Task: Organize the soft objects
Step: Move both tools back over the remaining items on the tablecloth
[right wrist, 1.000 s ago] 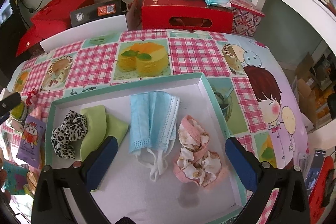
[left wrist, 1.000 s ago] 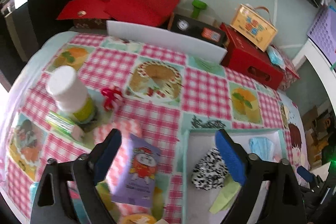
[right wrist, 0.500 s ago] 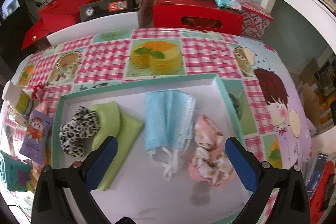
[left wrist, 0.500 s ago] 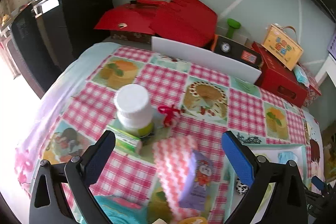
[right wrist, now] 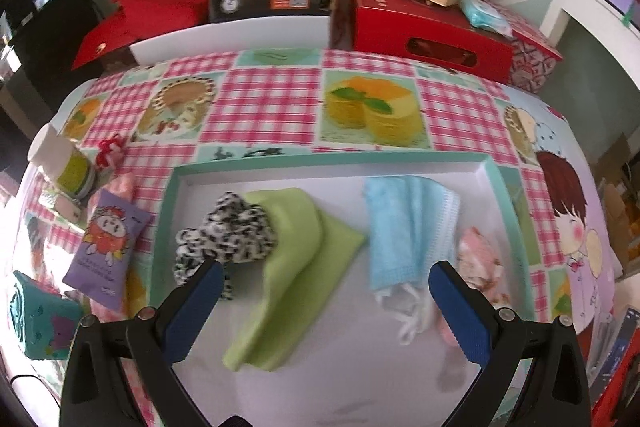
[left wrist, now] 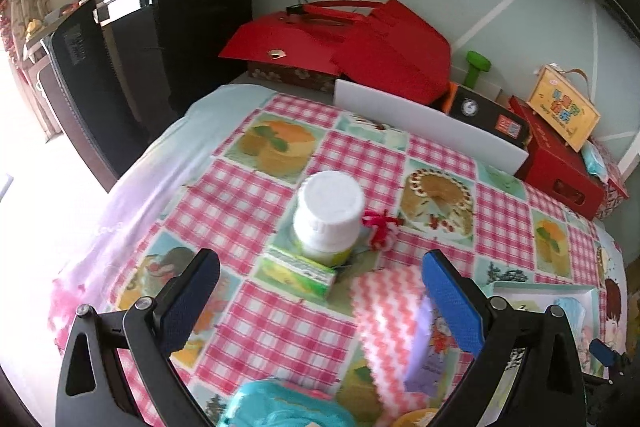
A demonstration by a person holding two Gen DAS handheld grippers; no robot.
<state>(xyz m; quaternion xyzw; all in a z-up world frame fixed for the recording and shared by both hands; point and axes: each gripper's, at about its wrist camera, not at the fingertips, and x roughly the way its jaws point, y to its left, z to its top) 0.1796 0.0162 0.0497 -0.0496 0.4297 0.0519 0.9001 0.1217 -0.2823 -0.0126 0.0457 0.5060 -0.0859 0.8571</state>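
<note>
Right gripper (right wrist: 322, 301): spread wide, empty, hanging above the tray.
Left gripper (left wrist: 320, 291): spread wide, empty, above the checked cloth on the surface (left wrist: 248, 203).
Tray (right wrist: 332, 159): teal rim, white floor; all four soft pieces lie inside it.
Green cloth (right wrist: 292, 267): folded, nearest the right gripper, its far edge over the leopard scrunchie (right wrist: 224, 239).
Blue face masks (right wrist: 408, 231): right of the green cloth, straps trailing near.
Pink floral scrunchie (right wrist: 476, 259): by the tray's right wall.
Purple packet (right wrist: 108, 239): outside the tray, left of it, on a pink zigzag cloth (left wrist: 384, 311).
White-capped bottle (left wrist: 326, 215): upright, farther left, small green box (left wrist: 298, 273) at its foot, red bow (left wrist: 380, 227) beside it.
Red boxes (right wrist: 428, 27): along the far wall.
</note>
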